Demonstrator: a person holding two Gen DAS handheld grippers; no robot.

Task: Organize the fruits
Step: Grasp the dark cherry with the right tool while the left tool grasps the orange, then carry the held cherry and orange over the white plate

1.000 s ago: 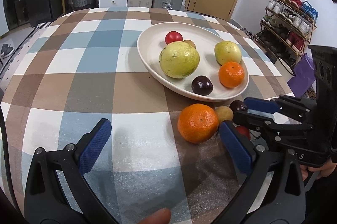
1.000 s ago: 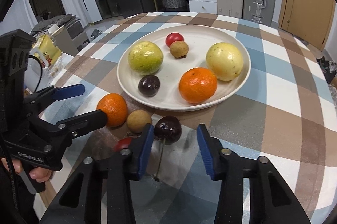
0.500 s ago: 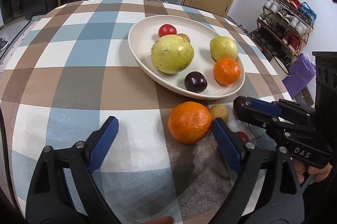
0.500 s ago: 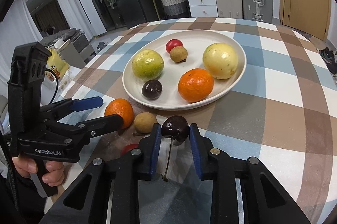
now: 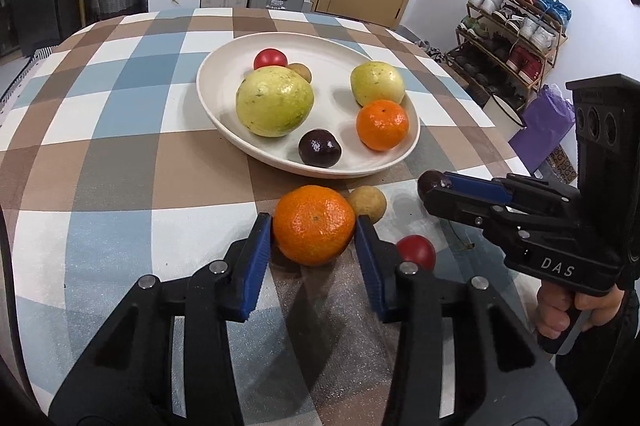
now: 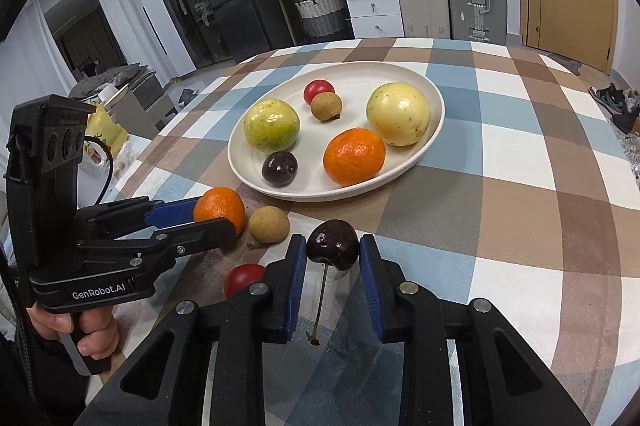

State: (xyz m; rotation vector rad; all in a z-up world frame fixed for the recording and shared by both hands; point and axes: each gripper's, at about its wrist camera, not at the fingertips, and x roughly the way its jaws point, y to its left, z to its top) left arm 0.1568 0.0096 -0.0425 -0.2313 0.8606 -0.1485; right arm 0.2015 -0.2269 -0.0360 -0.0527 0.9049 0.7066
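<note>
On the checked table [image 5: 120,165], near the plate [image 5: 224,113] holding six fruits, the "GenRobot.AI" left tongs [image 5: 314,226] clench a tangerine [image 5: 314,224] and the "DAS" right tongs [image 6: 333,246] clench a cherry [image 6: 333,244].

2 oranges [image 5: 314,224] [image 5: 382,125], 2 guavas [image 5: 274,101] [image 5: 377,83], 2 longans [image 5: 366,203] [image 5: 300,69], 2 red tomatoes [image 5: 416,252] [image 5: 271,58], 1 cherry [image 6: 332,244], 1 dark plum [image 5: 319,148], 1 plate [image 5: 224,65], 2 grippers [image 5: 314,238] [image 6: 332,266].
</note>
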